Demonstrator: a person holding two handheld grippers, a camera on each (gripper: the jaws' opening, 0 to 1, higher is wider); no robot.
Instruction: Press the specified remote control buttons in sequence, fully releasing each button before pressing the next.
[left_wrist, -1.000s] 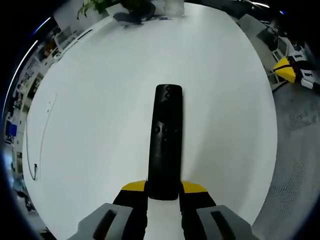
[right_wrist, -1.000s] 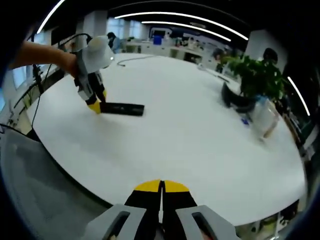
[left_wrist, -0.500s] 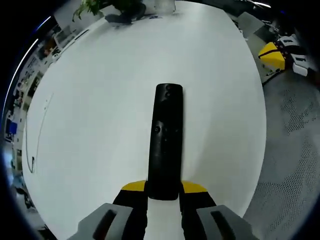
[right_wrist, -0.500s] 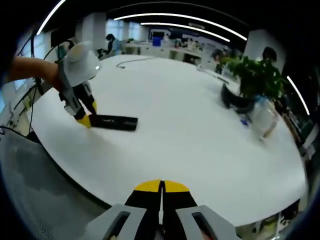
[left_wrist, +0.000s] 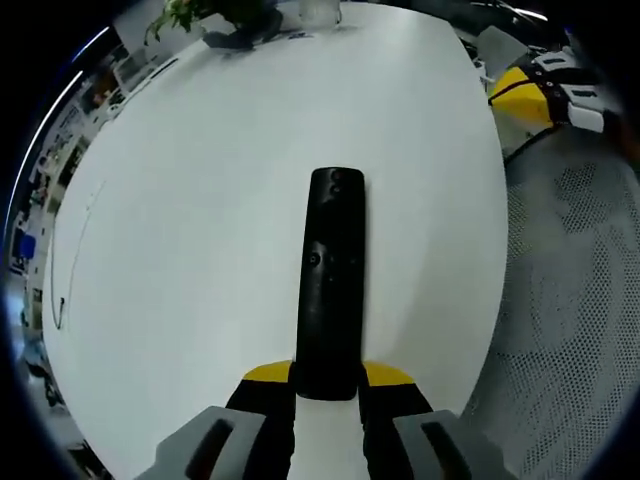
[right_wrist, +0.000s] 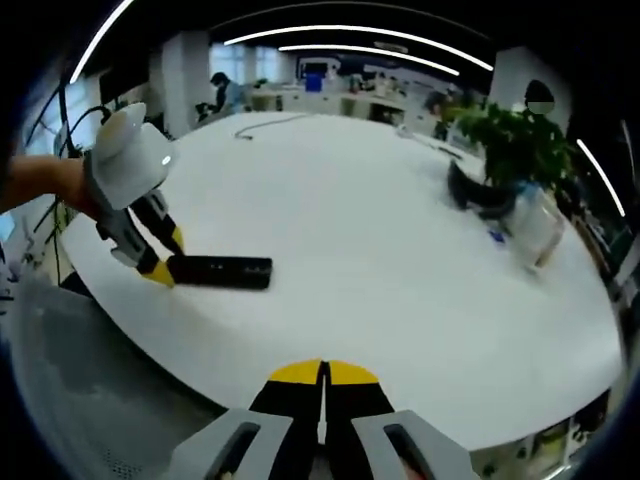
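Observation:
A long black remote control (left_wrist: 332, 282) points away from me in the left gripper view, its near end clamped between the yellow-tipped jaws of my left gripper (left_wrist: 327, 380). In the right gripper view the same remote (right_wrist: 222, 271) is held level over the near left part of the round white table (right_wrist: 380, 250), with the left gripper (right_wrist: 160, 270) gripping its left end and a person's hand behind it. My right gripper (right_wrist: 322, 385) hangs at the table's near edge, its jaws pressed together with nothing between them. That right gripper's yellow tip (left_wrist: 528, 82) also peeks in beyond the table edge.
A potted plant (right_wrist: 515, 150) stands on the far right of the table beside a dark item (right_wrist: 478, 198) and a clear plastic bag or bottle (right_wrist: 535, 225). A thin cable (right_wrist: 265, 120) lies at the back. Grey carpet (left_wrist: 570, 290) surrounds the table.
The left gripper has carried the remote toward the table's near left edge, and lower in the right gripper view. The right gripper stays shut in place.

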